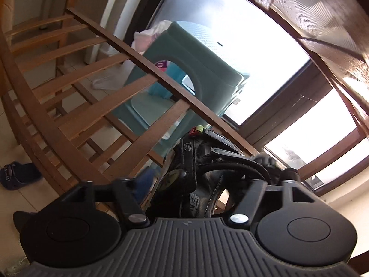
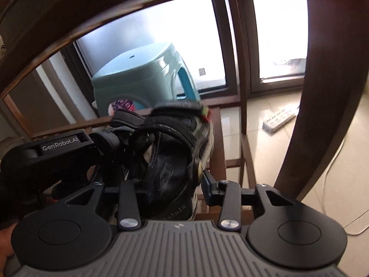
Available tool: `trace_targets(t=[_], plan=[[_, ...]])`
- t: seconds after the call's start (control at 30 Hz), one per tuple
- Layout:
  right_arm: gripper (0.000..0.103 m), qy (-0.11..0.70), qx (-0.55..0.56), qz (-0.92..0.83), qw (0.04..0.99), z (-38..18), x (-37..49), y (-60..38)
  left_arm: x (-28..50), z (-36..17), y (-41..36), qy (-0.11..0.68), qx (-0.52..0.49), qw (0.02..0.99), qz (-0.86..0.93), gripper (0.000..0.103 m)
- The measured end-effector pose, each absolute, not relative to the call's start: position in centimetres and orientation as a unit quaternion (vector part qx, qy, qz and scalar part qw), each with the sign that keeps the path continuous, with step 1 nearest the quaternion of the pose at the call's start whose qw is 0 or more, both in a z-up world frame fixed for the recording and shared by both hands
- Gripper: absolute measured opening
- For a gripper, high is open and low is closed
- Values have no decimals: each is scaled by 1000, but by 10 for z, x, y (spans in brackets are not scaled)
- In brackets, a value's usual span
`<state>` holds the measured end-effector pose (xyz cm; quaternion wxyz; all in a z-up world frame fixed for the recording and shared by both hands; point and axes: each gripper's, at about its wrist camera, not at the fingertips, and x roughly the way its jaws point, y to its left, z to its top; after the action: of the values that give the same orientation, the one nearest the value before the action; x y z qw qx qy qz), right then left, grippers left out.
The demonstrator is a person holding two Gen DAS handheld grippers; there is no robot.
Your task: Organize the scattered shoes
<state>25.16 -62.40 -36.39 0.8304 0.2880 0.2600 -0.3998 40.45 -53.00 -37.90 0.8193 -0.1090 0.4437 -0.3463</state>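
Note:
My left gripper [image 1: 203,182] is shut on a black strapped sandal [image 1: 207,161], held up close to the slats of a wooden shoe rack [image 1: 96,97]. My right gripper [image 2: 175,180] is shut on a matching black sandal [image 2: 175,147] with a white sole edge, held in front of the rack's rails [image 2: 228,113]. The left gripper's body [image 2: 46,159] shows at the left of the right wrist view, next to the right sandal. A dark blue slipper [image 1: 18,175] lies on the floor at the far left.
A teal plastic stool [image 1: 191,69] [image 2: 143,78] stands behind the rack by the window. A white power strip [image 2: 279,117] lies on the tiled floor at the right. A dark curved wooden frame [image 2: 322,92] arches overhead and down the right.

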Motion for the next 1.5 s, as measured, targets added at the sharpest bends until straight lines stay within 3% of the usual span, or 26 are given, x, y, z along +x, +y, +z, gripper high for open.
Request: trace_targets(t=[0.23,0.43,0.53,0.73,0.87,1.5], plan=[[68,229,300,-413,829,-355,235,-609,397,-367,-520,428,-90,825,-359,83],[71,195,315,-426,826,-349,218,-588,390,-351,-510,404,-50,831,-379,89],[95,179,312,-451,817,-343,209,-577,386,-344,-507,391,-35,834,-387,91],[96,172,305,-446,824,-334,198,-566,383,-332,-499,385,-11,837,-390,92],[102,169,313,-448,820,-329,189,-560,380,-327,-495,390,3,835,-389,92],[103,179,309,-464,810,-310,169,-541,352,-310,-489,378,108,809,-437,93]])
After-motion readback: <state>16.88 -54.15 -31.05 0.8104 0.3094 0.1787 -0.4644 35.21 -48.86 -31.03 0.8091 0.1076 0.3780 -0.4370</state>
